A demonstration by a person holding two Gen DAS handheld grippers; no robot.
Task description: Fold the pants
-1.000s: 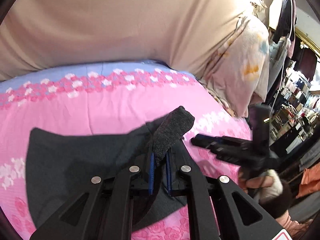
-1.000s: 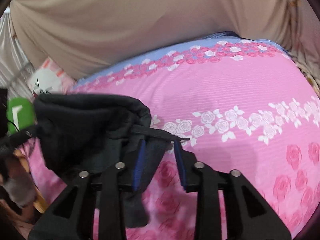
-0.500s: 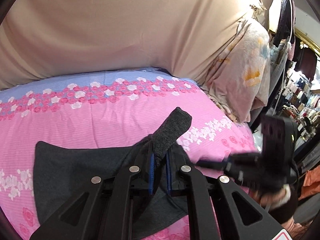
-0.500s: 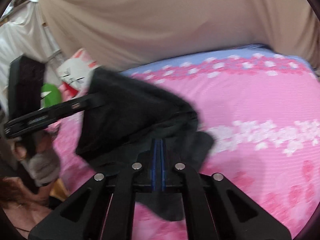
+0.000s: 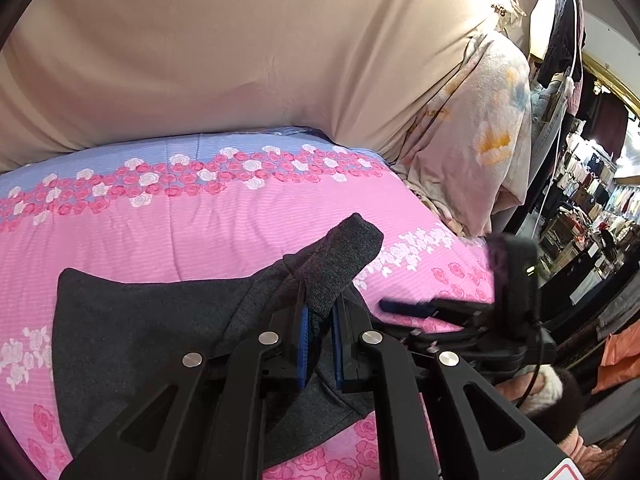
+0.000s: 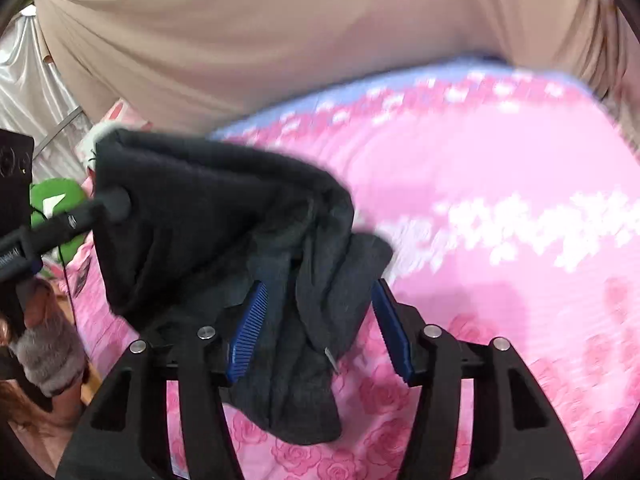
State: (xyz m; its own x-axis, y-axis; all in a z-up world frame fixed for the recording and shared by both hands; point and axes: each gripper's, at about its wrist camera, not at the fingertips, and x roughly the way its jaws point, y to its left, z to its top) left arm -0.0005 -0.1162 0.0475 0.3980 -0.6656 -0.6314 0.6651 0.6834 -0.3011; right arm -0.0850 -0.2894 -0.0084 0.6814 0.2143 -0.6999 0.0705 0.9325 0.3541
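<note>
Now: my left gripper pinches pants cuff, lifted above pink bedspread. My right gripper gapes wide, cloth draped loose between pads. Rest of pants lies on bedspread. Risk: unclamped side slides off, fold skews or bunches.

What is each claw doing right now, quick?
Left claw: closed on a fold of the dark grey pants.
Right claw: open, with pants fabric lying loose between its blue pads.
</note>
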